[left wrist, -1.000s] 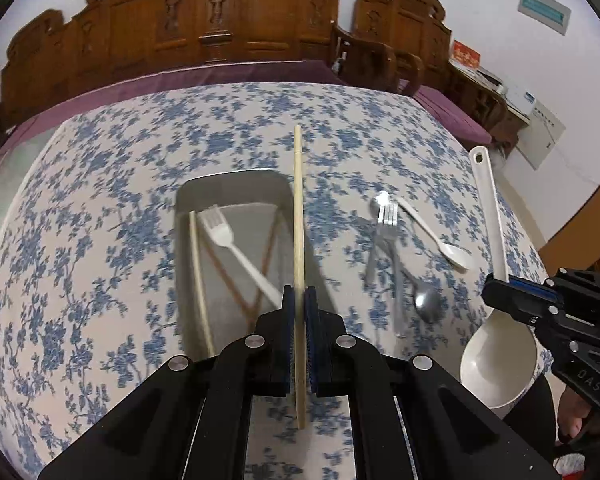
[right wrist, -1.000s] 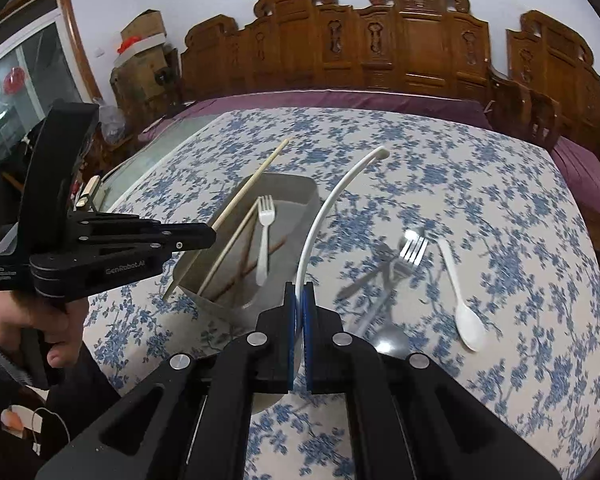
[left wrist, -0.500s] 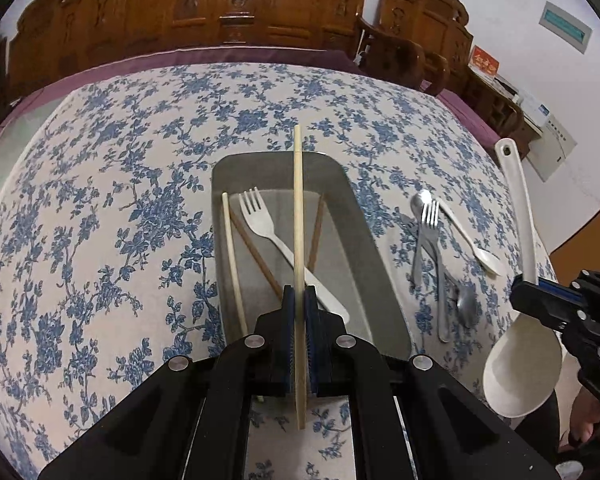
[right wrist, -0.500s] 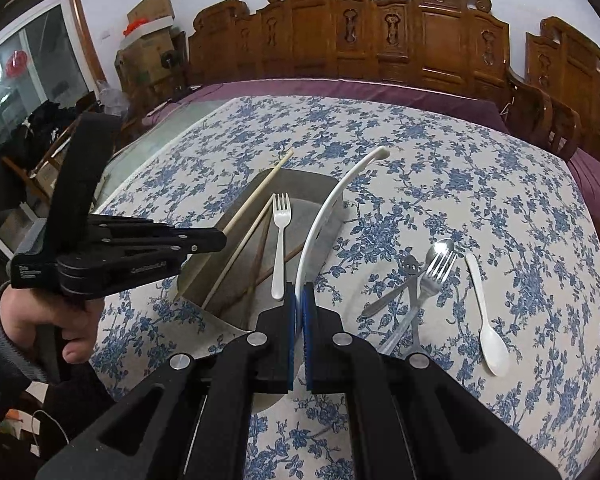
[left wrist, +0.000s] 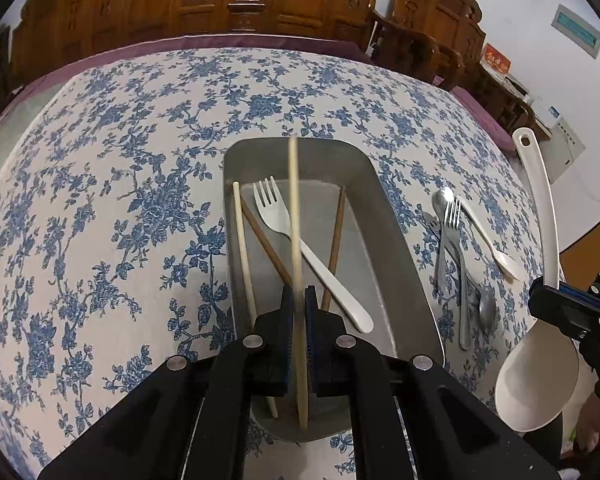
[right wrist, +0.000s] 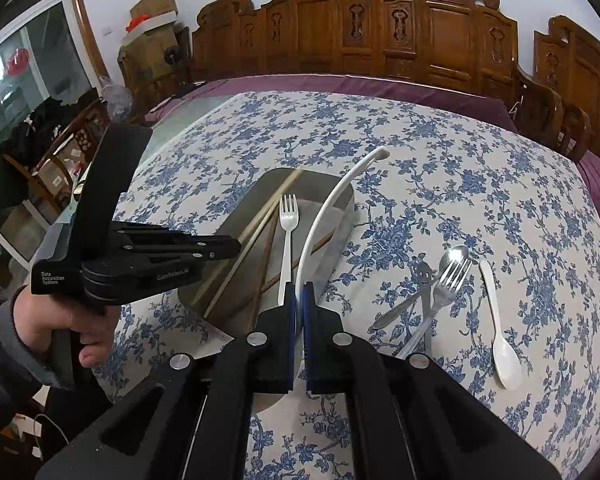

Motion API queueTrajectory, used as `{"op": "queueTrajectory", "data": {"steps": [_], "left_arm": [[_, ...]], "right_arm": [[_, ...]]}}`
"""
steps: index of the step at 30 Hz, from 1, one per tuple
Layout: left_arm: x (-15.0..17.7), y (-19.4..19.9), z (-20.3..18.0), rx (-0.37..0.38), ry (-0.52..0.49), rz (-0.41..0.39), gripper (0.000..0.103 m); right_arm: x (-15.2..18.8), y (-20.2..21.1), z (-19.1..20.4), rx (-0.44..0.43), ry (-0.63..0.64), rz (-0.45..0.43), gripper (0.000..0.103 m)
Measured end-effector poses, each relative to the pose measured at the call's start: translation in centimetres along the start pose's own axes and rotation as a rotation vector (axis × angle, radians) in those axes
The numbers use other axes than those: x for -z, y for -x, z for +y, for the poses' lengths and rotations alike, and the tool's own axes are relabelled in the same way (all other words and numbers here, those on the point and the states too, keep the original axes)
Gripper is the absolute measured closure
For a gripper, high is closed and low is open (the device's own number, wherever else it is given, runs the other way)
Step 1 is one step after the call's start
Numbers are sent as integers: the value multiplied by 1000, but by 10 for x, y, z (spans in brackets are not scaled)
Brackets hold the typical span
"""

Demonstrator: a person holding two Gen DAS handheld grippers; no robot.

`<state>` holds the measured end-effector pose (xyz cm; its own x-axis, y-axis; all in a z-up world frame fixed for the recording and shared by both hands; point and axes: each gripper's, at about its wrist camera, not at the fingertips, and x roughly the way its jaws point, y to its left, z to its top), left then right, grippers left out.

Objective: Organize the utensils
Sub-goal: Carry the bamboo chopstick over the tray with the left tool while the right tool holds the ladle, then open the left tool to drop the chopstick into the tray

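Note:
My left gripper (left wrist: 299,304) is shut on a pale wooden chopstick (left wrist: 294,216) and holds it lengthwise over the grey metal tray (left wrist: 396,240). In the tray lie a white plastic fork (left wrist: 300,240), another pale chopstick (left wrist: 242,248) and two brown chopsticks (left wrist: 334,248). My right gripper (right wrist: 299,304) is shut on the handle of a white ladle (right wrist: 328,216), near the tray's near right corner; the ladle also shows in the left wrist view (left wrist: 540,384). The left gripper shows in the right wrist view (right wrist: 220,248).
To the right of the tray lie metal forks (right wrist: 444,292), a metal spoon (right wrist: 420,296) and a white plastic spoon (right wrist: 500,336) on the blue-flowered tablecloth (left wrist: 100,200). Carved wooden chairs (right wrist: 380,32) stand behind the table.
My left gripper has moved right and forward with the chopstick, from beside the tray's right rim to over its middle. The right gripper with the ladle has come nearer the tray.

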<state>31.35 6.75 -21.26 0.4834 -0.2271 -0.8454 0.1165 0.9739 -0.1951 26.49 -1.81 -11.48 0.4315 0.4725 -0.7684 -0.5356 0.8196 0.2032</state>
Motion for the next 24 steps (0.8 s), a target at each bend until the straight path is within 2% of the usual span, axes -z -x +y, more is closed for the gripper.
{"op": "queueTrajectory", "data": {"steps": [9,16,24], "left_arm": [[2,16,8,-7,-7,-20,98],[4,39,19,-23,-7,-45,98],[5,57,31,-42,4,-70,98]], "right_arm": [[-8,-13,3,-2,18,12,99],[-25,-37,-2,-13,7,15,99],[-44,-67,2,-11,55,46,99]]}}
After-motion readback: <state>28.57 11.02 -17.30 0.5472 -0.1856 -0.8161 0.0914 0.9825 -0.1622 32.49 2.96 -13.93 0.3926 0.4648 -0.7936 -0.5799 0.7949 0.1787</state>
